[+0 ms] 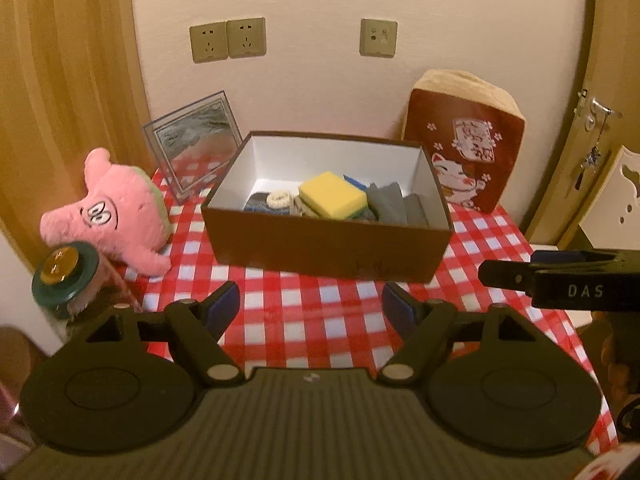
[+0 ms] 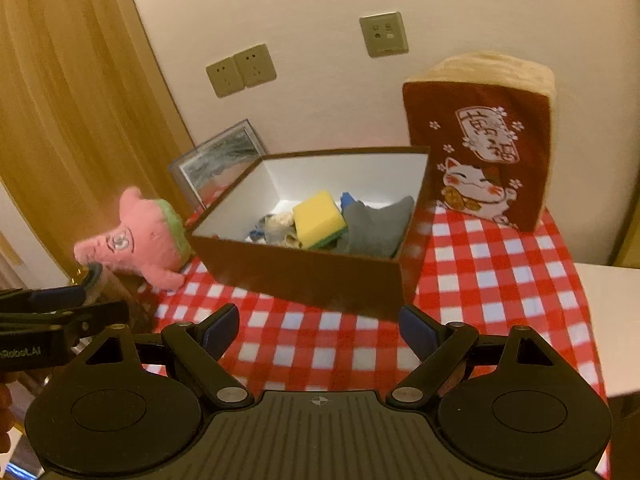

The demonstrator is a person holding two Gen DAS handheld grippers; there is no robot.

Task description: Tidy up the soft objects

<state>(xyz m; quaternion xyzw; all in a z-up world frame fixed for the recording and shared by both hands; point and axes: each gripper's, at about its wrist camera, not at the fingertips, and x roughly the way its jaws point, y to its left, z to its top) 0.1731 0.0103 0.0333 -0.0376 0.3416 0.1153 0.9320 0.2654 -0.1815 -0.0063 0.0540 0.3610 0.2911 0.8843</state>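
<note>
1. Beyond the fingertips of both grippers, a brown box [image 1: 320, 248] with white inner walls is sitting open-topped on a red and white checked tablecloth [image 1: 312, 312], its long axis running across the left wrist view and angling away to the right in the right wrist view.
2. Lying inside the box is a yellow sponge [image 1: 332, 194] with a green underside, tilted on top of other soft things, its long side running roughly along the box.
3. Sitting beside the sponge toward the right finger is a folded grey cloth [image 1: 394, 204]; toward the left finger is a small cream knitted piece [image 1: 280, 199] on something blue.
4. Well off past the left finger, a pink plush toy [image 1: 116, 216] is lying just beside the box's left end, its snout pointing left and forward toward the camera.
5. The left gripper [image 1: 312, 304] is hovering with its fingers spread wide, holding nothing.
6. The right gripper [image 2: 320, 326] is likewise hanging over the cloth with its fingers wide apart, holding nothing.
7. Past the right finger, a red-brown cushion [image 1: 468, 152] printed with a lucky cat is standing upright against the wall behind the box's right corner.
8. A framed picture [image 1: 196, 140] is leaning behind the box's left corner, and a jar with a green lid [image 1: 66, 276] is standing near the left finger.
9. Wall sockets [image 1: 228, 40] are showing on a pale wall, with wood panelling [image 1: 60, 100] on the left.
</note>
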